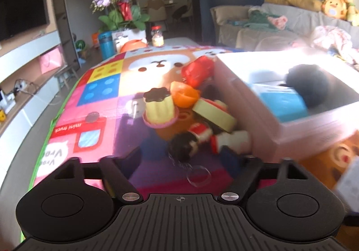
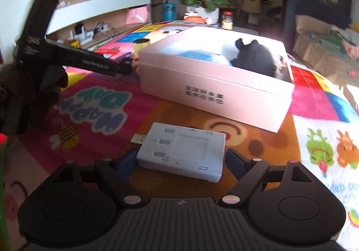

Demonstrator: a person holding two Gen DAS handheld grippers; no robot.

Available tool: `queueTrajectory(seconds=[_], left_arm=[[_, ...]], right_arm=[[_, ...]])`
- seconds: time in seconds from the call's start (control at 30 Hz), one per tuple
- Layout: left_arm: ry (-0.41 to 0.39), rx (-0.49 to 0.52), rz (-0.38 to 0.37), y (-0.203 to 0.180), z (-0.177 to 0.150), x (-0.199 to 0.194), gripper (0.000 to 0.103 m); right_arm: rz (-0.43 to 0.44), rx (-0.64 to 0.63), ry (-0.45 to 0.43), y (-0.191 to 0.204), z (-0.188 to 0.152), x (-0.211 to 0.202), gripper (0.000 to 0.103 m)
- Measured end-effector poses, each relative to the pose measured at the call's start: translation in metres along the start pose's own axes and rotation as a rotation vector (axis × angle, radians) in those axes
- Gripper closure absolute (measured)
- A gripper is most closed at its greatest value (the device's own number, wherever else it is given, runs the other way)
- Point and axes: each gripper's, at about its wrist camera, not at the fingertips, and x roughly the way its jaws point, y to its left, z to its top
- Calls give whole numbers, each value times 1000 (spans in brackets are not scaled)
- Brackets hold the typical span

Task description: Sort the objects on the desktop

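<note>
The left hand-held gripper [image 1: 187, 156] hangs low over the colourful cartoon-print mat [image 1: 101, 85] that covers the desk, its two fingers spread wide apart with nothing between them. Just ahead of its fingertips lies a small doll keychain with dark hair and a red-and-white outfit [image 1: 202, 138], its metal ring [image 1: 198, 175] lying between the fingers. Beyond the doll is a heap of toy food: a yellow pudding with a brown top on a pink frilled base [image 1: 159, 108], an orange slice [image 1: 185, 95], a pale round cake with a red-and-white top [image 1: 214, 114], and farther off a red toy car [image 1: 198, 70]. To the front right of this gripper, touching the heap, stands an open pale pink cardboard box [image 1: 258, 116] that holds a black plush toy [image 1: 307, 80] and a blue-and-white packet [image 1: 282, 100].

The right hand-held gripper [image 2: 180, 159] is also open, its blue-padded fingers standing on either side of a flat light-blue plastic device with a USB plug [image 2: 181, 152] that lies on the mat; whether the pads touch it cannot be told. Straight ahead of this gripper is the same pink box, with printed black characters [image 2: 204, 95] on its near wall. The left tool shows blurred to the front left.
</note>
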Motion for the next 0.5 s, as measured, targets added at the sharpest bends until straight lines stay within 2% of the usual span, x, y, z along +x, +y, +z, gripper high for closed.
queueTrajectory(seconds=[0.1, 0.17, 0.23, 0.4, 0.5], left_arm=[[12, -23, -8, 5, 3, 15, 34], [17, -29, -33, 6, 3, 17, 50], [22, -36, -44, 6, 1, 15, 62], [-14, -10, -57, -4, -9, -23, 62], [-17, 5, -110, -12, -20, -55, 62]], right_arm=[[16, 6, 2, 1, 1, 3, 9], [25, 6, 5, 1, 1, 3, 7], [33, 11, 5, 1, 1, 4, 6], [34, 12, 4, 0, 1, 5, 6], [30, 10, 5, 1, 1, 5, 6]])
